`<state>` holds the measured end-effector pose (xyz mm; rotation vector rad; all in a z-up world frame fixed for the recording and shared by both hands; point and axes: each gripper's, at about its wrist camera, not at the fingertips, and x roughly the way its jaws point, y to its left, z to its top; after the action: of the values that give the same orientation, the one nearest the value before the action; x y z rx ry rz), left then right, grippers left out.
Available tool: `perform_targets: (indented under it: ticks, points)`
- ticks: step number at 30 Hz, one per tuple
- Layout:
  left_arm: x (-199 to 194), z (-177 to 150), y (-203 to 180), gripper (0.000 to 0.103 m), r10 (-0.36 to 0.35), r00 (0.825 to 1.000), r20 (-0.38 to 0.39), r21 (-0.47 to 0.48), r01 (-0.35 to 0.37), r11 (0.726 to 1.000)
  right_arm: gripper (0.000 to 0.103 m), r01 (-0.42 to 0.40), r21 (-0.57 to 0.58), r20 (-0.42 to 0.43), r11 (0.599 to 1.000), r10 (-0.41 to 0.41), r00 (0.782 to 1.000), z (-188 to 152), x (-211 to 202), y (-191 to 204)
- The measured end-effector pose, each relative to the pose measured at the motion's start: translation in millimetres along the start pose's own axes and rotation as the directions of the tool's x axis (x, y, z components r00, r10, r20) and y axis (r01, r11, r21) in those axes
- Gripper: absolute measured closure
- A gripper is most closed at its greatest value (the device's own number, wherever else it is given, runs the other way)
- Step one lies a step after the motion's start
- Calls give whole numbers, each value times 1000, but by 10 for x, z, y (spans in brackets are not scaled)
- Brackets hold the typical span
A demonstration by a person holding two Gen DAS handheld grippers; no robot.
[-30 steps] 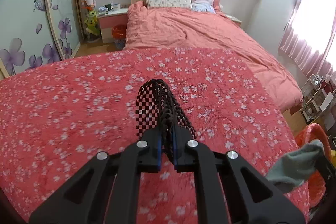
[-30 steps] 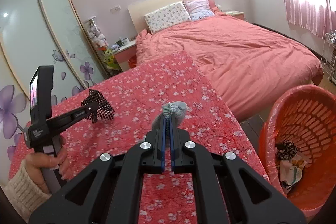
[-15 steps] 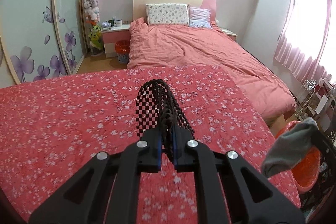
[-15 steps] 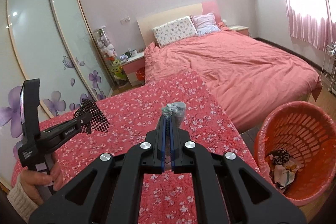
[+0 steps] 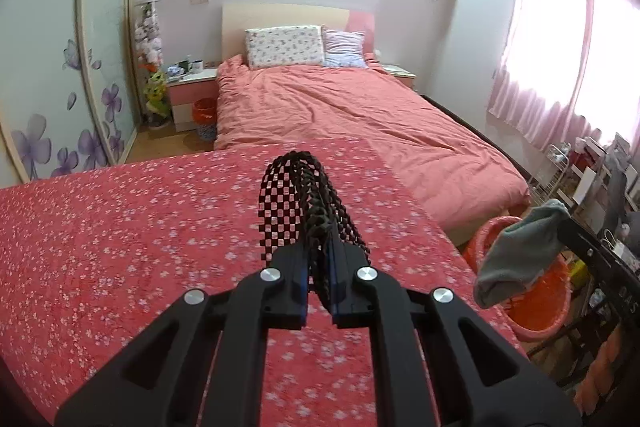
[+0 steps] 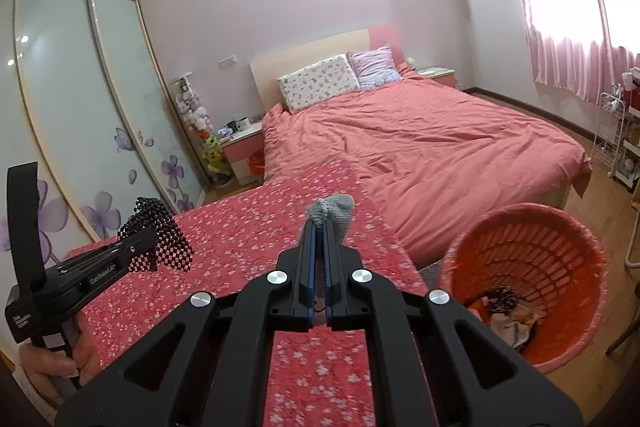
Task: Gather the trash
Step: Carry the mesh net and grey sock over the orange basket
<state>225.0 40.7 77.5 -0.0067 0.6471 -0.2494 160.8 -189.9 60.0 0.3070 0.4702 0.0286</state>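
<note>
We see the left gripper (image 5: pixel 320 267) clamped tight on a black-and-white checkered mesh cloth (image 5: pixel 296 199), which stands up in a folded arc from between the closed jaws and hangs clear of the surface below. From the right wrist camera, the same cloth droops from the tip of the left gripper at the far left of the frame, where a hand (image 6: pixel 60 359) wraps the tool's handle.

The right gripper (image 6: pixel 319 263) is likewise pressed shut, its jaws pinching a grey sock (image 6: pixel 336 211) whose cuff bunches just beyond the fingertips. In the left wrist view the sock dangles limp from that gripper, in front of the orange laundry basket (image 5: pixel 536 315).

Beneath both tools lies a table covered in a red cloth with small white blossoms (image 6: pixel 248 227). The basket stands on the floor just off the table's right edge, between it and the foot of the bed, with a few crumpled items, one dark and speckled, already at its bottom (image 6: pixel 504 311).

Beyond the table we make out a bed under a salmon-pink duvet (image 6: pixel 432 147), two pillows against a pale headboard, a pink nightstand with mugs (image 5: pixel 188 83), sliding wardrobe doors painted with purple flowers (image 6: pixel 80 107), and pink curtains over a bright window (image 5: pixel 568 59).
</note>
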Motion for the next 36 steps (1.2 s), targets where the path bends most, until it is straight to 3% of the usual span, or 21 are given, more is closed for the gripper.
perform_targets:
  ticks: [13,22,36]
  points:
    - [-7,-54,-1025,94,-145,989,-13,90,146,985,99,96,77,58,992,-100,993,61,-372,-719]
    - [232,-188,-1930,94,-282,958,-57,151,287,946,99,165,142,69,976,-176,982,65,-471,-1244]
    - [757,-481,-2841,94,-356,918,-174,194,387,901,100,225,242,25,944,-238,971,35,-297,-1971]
